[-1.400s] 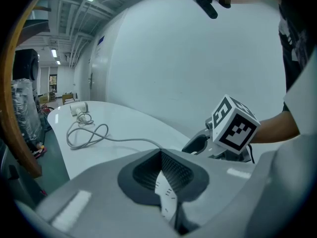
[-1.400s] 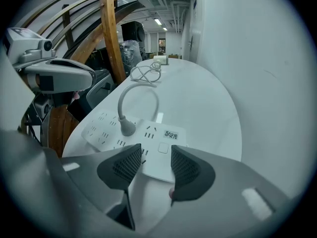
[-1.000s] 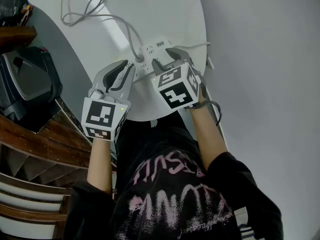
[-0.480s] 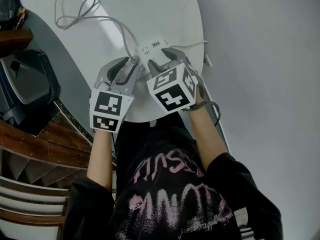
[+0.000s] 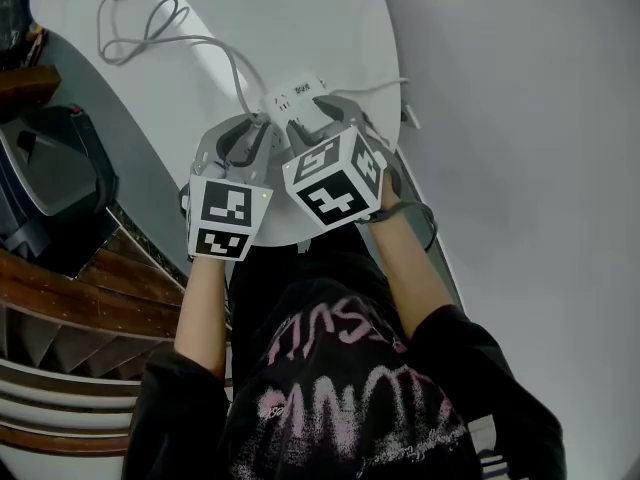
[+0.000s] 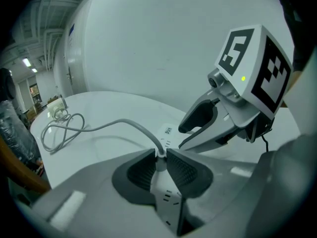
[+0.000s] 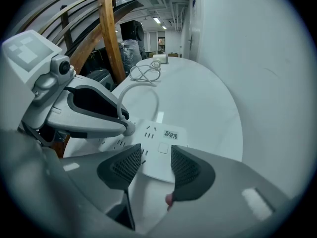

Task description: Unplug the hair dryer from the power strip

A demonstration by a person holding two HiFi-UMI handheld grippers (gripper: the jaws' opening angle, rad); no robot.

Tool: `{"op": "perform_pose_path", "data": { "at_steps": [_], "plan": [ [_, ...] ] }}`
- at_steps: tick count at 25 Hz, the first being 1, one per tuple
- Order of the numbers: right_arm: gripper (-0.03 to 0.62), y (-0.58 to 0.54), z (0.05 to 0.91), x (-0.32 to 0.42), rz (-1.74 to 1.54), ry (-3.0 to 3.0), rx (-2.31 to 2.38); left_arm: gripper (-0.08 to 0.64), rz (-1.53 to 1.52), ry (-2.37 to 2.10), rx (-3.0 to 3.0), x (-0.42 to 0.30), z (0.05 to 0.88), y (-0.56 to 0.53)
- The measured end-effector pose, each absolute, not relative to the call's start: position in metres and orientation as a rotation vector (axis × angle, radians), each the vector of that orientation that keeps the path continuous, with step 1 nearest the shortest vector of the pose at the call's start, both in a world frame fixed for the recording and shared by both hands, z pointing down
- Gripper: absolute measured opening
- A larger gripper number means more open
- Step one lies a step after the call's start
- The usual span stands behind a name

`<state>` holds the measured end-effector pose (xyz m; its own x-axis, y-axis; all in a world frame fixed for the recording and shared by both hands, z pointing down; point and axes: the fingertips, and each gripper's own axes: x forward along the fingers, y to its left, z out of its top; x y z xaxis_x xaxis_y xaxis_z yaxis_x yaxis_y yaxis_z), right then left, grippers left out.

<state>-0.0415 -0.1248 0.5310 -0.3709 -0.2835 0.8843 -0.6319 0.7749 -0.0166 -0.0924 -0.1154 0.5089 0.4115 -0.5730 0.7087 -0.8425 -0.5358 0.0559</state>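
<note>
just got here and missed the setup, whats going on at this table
A person holds a gripper in each hand over a white power strip on a round white table. The left gripper has its jaws shut on the plug of a grey cord. The plug sits in the strip, not yet pulled out. The right gripper has its jaws apart over the strip's other end, probably to steady it.

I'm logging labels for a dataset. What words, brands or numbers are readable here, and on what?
Power strip: a small printed label, too blurred to read.
Shirt: pink lettering, seen upside down, not legible.
Marker cubes: black-and-white squares only, no words.
</note>
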Motion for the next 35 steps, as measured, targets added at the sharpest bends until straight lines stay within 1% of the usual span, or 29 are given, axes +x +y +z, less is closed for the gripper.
{"op": "perform_pose_path", "data": {
  "at_steps": [7, 18, 22, 27, 32, 35],
  "plan": [
    [0.218, -0.1237, 0.5334, -0.0426, 0.435, -1.929, 0.664, 0.055, 0.845, -1.213, 2.254, -0.0945, 0.5063, -0.1145],
    [0.213, -0.1245, 0.5321, -0.0434, 0.445, -1.926, 0.659, 0.049, 0.821, -1.235, 2.256, -0.0951, 0.5019, -0.1161],
    [0.209, -0.1233, 0.5319, -0.0443, 0.422, -1.929, 0.67, 0.048, 0.762, -1.248, 2.22, -0.0977, 0.5021, -0.1164],
    [0.209, -0.123, 0.5331, -0.0432, 0.423, -1.926, 0.666, 0.046, 0.873, -1.228, 2.275, -0.0935, 0.5023, -0.1144],
    [0.209, -0.1219, 0.5328, -0.044, 0.417, -1.935, 0.672, 0.046, 0.762, -1.246, 2.208, -0.0982, 0.5018, -0.1159],
    [0.209, -0.1218, 0.5321, -0.0449, 0.415, -1.936, 0.675, 0.046, 0.836, -1.247, 2.239, -0.0976, 0.5004, -0.1145]
  ]
}}
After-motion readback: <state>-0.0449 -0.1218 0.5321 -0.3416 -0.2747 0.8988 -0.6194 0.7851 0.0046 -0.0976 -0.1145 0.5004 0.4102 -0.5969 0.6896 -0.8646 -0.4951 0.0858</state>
